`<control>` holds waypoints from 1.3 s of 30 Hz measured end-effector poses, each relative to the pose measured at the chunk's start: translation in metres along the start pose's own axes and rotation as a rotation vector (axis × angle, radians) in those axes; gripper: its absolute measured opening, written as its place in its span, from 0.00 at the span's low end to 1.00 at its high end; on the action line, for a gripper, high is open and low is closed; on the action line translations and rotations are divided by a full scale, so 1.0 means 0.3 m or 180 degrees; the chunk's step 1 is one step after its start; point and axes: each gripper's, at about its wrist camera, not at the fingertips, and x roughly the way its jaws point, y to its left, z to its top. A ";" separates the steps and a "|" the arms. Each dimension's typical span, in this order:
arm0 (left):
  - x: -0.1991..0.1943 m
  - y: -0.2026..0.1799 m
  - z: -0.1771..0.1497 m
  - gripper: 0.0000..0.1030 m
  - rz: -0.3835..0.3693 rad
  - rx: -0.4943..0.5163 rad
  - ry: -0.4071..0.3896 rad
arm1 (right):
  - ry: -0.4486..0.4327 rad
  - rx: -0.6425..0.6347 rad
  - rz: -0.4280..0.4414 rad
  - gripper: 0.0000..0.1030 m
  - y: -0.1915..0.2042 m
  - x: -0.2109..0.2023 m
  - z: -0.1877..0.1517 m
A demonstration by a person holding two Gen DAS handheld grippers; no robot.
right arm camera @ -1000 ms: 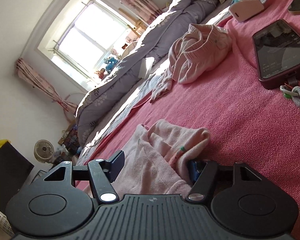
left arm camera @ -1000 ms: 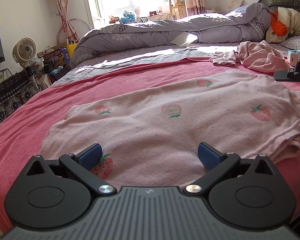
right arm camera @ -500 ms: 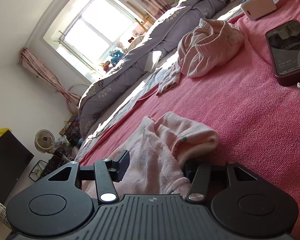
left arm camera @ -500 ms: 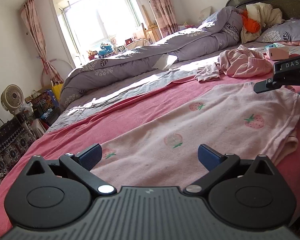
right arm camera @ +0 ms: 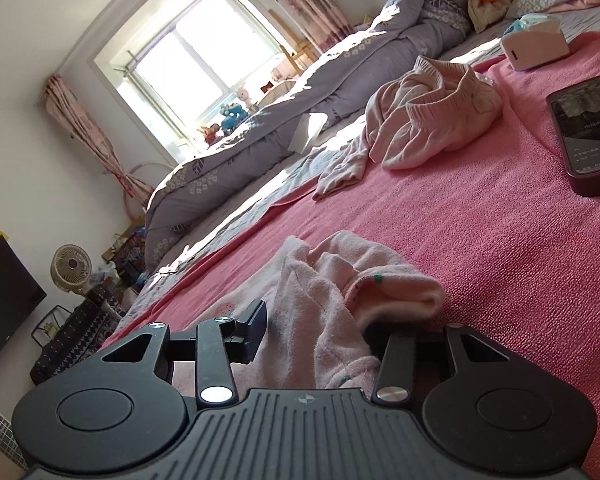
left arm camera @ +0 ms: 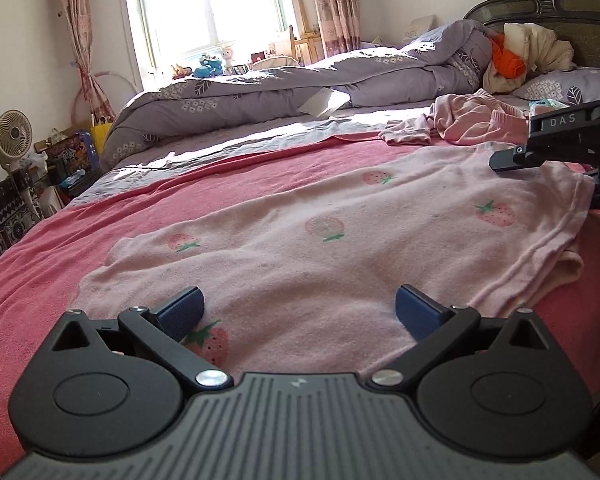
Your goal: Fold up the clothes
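Strawberry-print garment [left arm camera: 320,248] lay flat mid-frame on the pink bedspread [left arm camera: 100,224]. Left gripper [left arm camera: 298,312] was released above its near hem. Right gripper [right arm camera: 316,332] was closing around a bunched corner (pad contact unclear).

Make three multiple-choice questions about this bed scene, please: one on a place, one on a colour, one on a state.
1. Where does the phone lie?
A. on the pink blanket
B. on the floor
C. on the windowsill

2. What colour are the strawberry leaves on the shirt?
A. blue
B. green
C. yellow

3. How is the left gripper?
A. shut on the shirt
B. holding a sock
C. open above the shirt

Answers: 1 A, it rests on the pink blanket. 2 B, the printed leaves are green. 3 C, its fingers stand wide apart, gripping nothing.
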 end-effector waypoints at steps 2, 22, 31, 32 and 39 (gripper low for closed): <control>-0.020 -0.003 -0.012 1.00 -0.0028 0.0054 0.0020 | 0.0025 0.0079 0.0045 0.31 -0.006 -0.003 0.012; -0.258 0.486 -0.221 1.00 0.0793 -0.1319 0.0278 | -0.0356 -0.3439 0.0396 0.62 0.732 -0.028 -0.599; -0.270 0.502 -0.228 1.00 0.0736 -0.1416 0.0225 | -0.0412 -0.4056 0.0405 0.41 0.736 -0.055 -0.718; -0.280 0.509 -0.228 1.00 0.0758 -0.1428 0.0213 | -0.0436 -0.4072 0.0410 0.31 0.746 -0.056 -0.717; -0.359 0.608 -0.245 1.00 0.1079 -0.1607 0.0089 | -0.0459 -0.3311 0.0747 0.11 0.861 -0.080 -0.528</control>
